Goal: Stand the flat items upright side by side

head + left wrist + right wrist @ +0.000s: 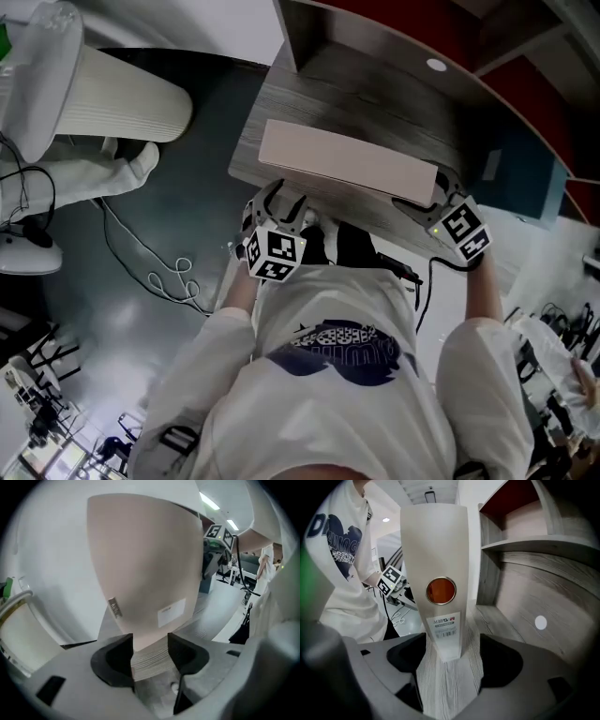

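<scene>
- Book (347, 164) hangs just above the wooden desk (375, 94). Its long axis runs across you, from one gripper to the other, with the broad cover facing up.
- Your left gripper (281, 202) has the near-left end. Its jaws are clamped on the page block, and the cover rises straight ahead of them.
- Your right gripper (427, 202) is at the opposite end, jaws spread wider than the book. The pages lie between the pads, apparently unpressed.
- Only your left hand seems to carry it, so tipping it upright likely falls to that hand.
</scene>
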{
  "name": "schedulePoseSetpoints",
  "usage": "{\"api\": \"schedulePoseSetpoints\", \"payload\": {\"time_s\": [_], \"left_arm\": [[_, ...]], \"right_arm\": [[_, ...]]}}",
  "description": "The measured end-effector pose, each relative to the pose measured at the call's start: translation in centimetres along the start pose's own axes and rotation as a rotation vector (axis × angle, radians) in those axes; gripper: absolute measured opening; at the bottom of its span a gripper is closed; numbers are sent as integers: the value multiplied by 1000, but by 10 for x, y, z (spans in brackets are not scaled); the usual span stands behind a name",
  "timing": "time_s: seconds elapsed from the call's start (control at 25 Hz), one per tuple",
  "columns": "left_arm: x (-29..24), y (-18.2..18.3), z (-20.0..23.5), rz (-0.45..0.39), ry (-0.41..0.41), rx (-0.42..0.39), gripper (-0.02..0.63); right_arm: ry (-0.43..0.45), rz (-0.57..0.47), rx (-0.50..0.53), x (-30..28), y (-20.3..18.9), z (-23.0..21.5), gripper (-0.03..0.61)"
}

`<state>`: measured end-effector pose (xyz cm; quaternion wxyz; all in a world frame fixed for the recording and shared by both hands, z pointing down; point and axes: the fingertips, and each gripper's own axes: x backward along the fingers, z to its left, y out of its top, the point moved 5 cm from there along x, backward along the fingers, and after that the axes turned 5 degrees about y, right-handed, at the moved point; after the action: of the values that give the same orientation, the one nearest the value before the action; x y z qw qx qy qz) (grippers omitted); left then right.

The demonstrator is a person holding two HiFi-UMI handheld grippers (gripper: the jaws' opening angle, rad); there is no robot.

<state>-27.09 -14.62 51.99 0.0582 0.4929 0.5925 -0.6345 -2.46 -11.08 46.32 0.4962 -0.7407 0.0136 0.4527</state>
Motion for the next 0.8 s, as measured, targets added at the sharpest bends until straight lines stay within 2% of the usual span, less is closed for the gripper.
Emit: {"api": "schedulePoseSetpoints", "payload": {"time_s": [0.12,0.28,0.8], "left_arm": [[-8,16,-18,-22,-33,-28,216],[-19,23,-21,-21,-37,-48,225],[-38,40,-16,-30,-75,-124,230]], "right_arm": [[30,9,25,-7,6,-2,334],[49,-8,41,-13,13,2,334],[17,-50,19,-5,7,17,334]]}}
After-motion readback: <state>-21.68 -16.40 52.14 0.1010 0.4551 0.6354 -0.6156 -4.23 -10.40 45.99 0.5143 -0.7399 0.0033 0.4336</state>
